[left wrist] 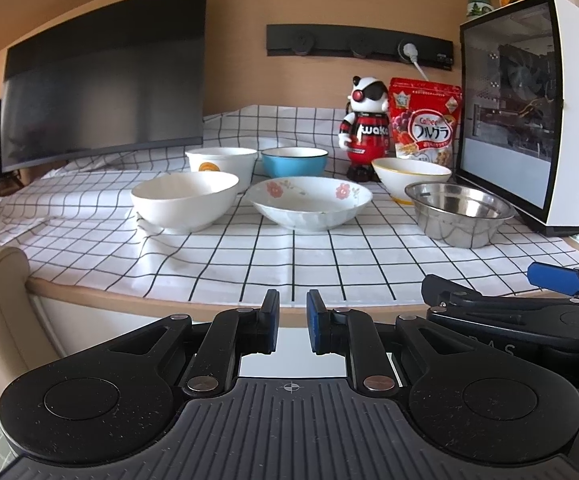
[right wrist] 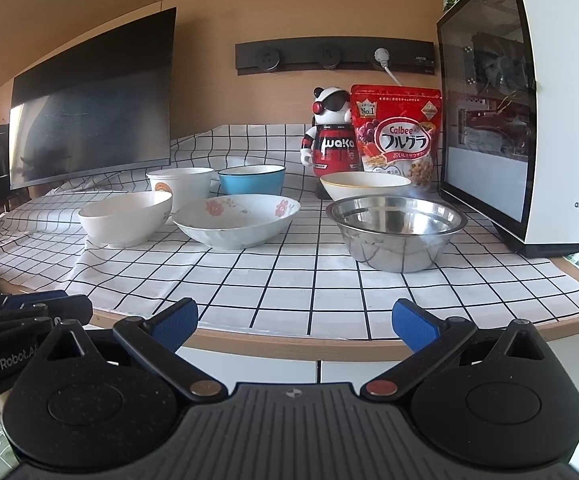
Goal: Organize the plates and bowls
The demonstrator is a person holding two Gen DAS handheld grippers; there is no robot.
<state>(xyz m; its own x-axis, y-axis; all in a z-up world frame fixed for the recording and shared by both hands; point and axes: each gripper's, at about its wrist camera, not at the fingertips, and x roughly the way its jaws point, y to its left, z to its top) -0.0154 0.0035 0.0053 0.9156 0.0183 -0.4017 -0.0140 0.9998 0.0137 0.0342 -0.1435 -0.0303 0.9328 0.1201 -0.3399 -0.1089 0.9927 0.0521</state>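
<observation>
At lower centre, the left gripper point(left wrist: 292, 326) was seen clenched and empty, the right gripper point(right wrist: 295, 326) released; bowls point(left wrist: 310, 203) were spread mid-frame.

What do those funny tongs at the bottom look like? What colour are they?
Both tongs, left and right, are black plastic with two round discs, a ribbed middle plate, jointed bars with metal rivets, and blue pads on the fingertips. White lettering reads "GenRobot.AI" on the side of one. No cables or sleeves show.
</observation>
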